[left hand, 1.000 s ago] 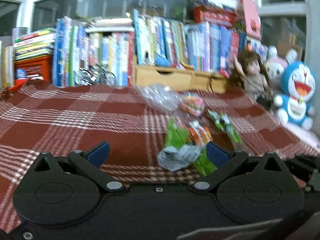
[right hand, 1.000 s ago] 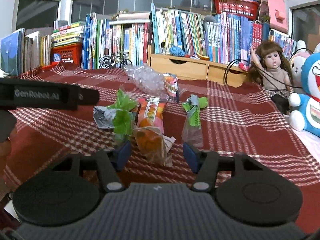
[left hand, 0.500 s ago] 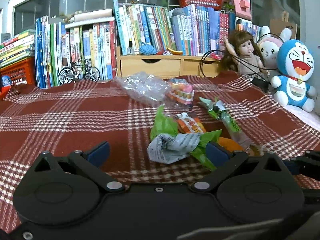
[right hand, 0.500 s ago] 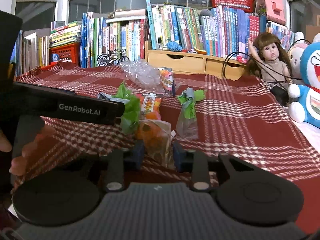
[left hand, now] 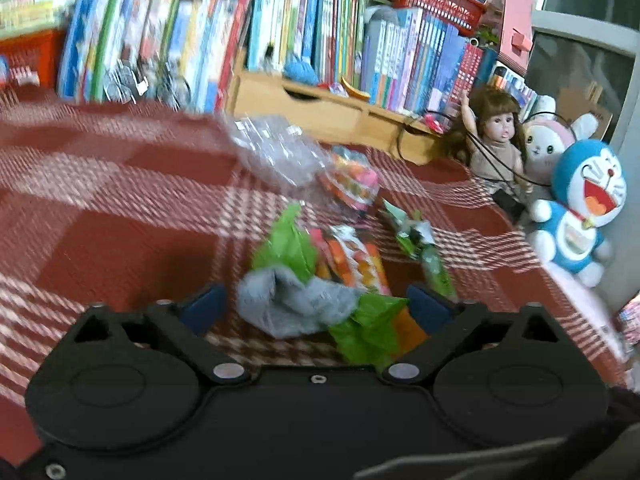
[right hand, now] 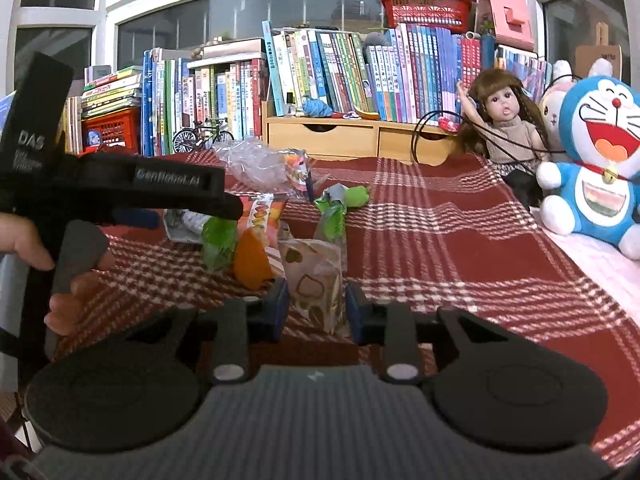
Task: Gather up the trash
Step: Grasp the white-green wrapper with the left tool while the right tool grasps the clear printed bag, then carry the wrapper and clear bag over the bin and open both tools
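Several pieces of trash lie in a heap on the red plaid cloth (right hand: pixel 460 240). My right gripper (right hand: pixel 316 308) is shut on a clear snack bag with orange print (right hand: pixel 314 280), one pad on each side. My left gripper (left hand: pixel 314 307) is open, its blue pads either side of a crumpled grey and green wrapper (left hand: pixel 296 304). Behind that lie an orange snack wrapper (left hand: pixel 356 256), a green wrapper (left hand: pixel 420 240), a colourful packet (left hand: pixel 354 184) and a clear plastic bag (left hand: pixel 276 152). The left wrist view is blurred. The right wrist view shows the left gripper's black body (right hand: pixel 120 184) over the heap's left side, held by a hand (right hand: pixel 28 240).
Rows of books (right hand: pixel 320 64), a wooden drawer box (right hand: pixel 320 138) and a toy bicycle (right hand: pixel 204 136) line the back edge. A doll (right hand: pixel 508 120) and a blue plush toy (right hand: pixel 600 160) sit at the right. Bare cloth stretches right of the heap.
My right gripper has narrowed from open onto the snack bag. My left gripper has pushed forward to the crumpled wrapper and its view has tilted and blurred.
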### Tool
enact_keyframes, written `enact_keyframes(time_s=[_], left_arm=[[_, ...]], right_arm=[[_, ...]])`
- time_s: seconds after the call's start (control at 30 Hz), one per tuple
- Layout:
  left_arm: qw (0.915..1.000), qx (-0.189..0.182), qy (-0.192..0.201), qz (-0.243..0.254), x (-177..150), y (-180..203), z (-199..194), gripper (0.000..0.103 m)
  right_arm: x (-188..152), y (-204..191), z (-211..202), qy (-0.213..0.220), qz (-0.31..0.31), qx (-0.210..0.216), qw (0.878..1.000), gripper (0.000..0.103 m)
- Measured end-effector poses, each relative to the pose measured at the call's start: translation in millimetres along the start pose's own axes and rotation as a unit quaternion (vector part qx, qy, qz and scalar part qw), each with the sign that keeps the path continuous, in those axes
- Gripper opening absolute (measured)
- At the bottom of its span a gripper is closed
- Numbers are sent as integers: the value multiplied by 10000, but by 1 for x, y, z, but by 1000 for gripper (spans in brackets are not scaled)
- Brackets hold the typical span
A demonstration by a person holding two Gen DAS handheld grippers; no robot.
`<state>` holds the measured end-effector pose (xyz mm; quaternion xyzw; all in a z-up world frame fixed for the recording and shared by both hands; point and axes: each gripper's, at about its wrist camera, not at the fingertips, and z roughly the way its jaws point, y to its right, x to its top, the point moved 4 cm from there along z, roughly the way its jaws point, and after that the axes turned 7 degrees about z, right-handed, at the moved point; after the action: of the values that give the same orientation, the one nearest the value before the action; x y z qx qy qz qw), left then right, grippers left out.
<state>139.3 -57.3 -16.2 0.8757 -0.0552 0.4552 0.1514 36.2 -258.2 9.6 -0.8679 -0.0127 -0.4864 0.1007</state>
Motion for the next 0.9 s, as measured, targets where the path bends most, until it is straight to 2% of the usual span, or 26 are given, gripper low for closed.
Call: enact_keyframes(time_s=[0.07,0.1,0.13,0.33,0.37,0.4,0.7,0.9], left_arm=[[10000,7,-99,12,-2,2,3,86],[9999,44,-49,110,-2,3,1,81],[9997,90,28,203,-2,5,-3,72],[9997,115,121,175,4,5,-27,52],[9996,152,165,183,4,4,-32,44],[9995,176,191,192,5,3,-37,21],[9989,254,296,267,5,-6,-65,23],[9962,390,583,519,-4,-9,-96,23]], right_arm=[[-3,1,0,-15,48,13,10000,37],[-4,1,-1,-19,73,21,10000,37],[-4,1,-1,-23,87,32,10000,37],[-7,1,-4,-17,112,55,9999,37],[-6,1,-5,-9,117,53,9999,37],[-6,0,-6,4,121,54,9999,37],[-5,-10,-12,60,12,125,9999,36],[-5,-14,-18,64,38,204,9998,34]])
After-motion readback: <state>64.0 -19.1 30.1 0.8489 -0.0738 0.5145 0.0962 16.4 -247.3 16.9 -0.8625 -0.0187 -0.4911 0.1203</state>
